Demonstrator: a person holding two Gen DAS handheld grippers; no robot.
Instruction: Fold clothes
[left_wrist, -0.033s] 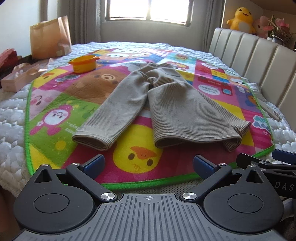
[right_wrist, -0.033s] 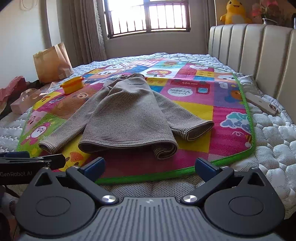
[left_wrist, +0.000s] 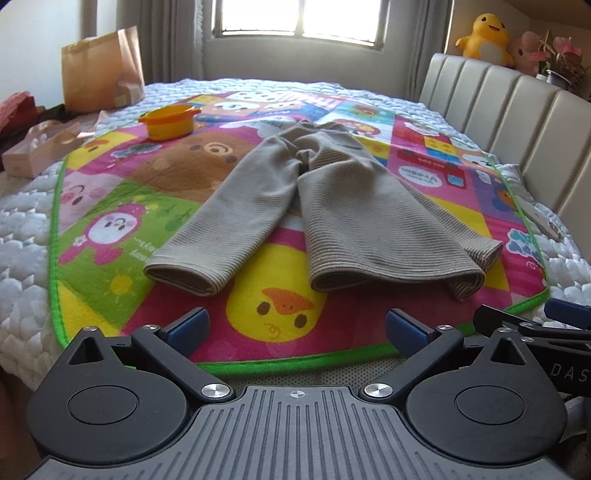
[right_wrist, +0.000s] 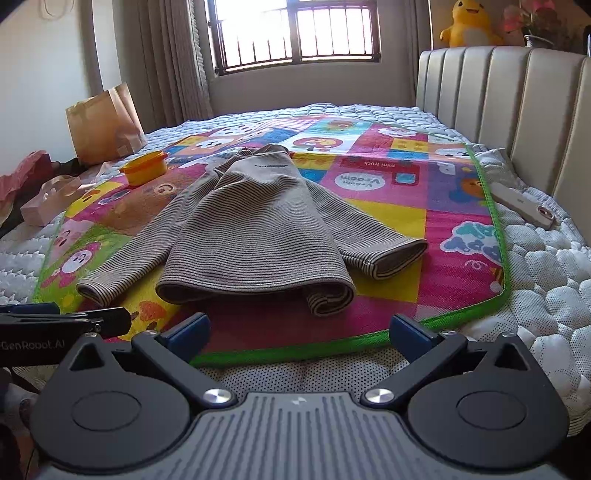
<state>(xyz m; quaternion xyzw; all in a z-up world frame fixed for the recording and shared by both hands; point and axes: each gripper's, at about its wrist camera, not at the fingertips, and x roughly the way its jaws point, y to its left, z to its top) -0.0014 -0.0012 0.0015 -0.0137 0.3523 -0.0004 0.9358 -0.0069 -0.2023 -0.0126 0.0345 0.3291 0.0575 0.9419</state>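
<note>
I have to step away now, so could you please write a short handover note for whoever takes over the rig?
Left hand-held gripper: open, empty, short of the mat's near edge.
Right hand-held gripper: open, empty, beside the left one.
Striped top: lies on the play mat on the bed, hem nearest, both sleeves spread outward.
Done: nothing folded yet.
Left: fold in the sleeves, then fold the body. The orange bowl sits apart from the top.

striped taupe sweater (right_wrist: 258, 229); multicoloured cartoon mat (right_wrist: 406, 221); orange bowl (left_wrist: 168, 122).
</note>
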